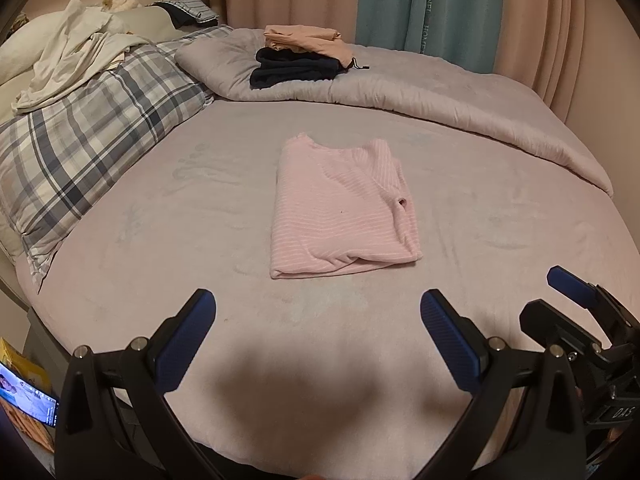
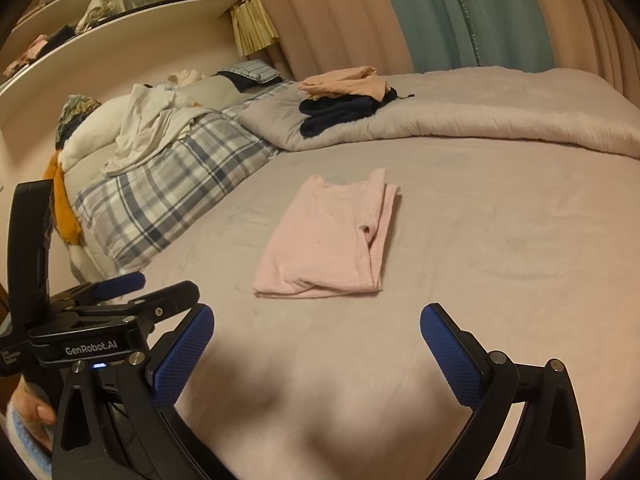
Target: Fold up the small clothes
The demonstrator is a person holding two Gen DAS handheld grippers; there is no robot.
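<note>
Left wrist view: your left gripper [image 1: 318, 330] is hovering released, jaws spread, empty, near the bed's [image 1: 160, 248] front edge; the pink striped top [image 1: 340, 212] is lying folded into a rectangle mid-bed, apart from both grippers. Right wrist view: your right gripper [image 2: 316, 344] is likewise hanging spread and empty. The folded pile [image 2: 344, 100] is sitting on the duvet [image 2: 500, 120], probably where finished pieces go.
</note>
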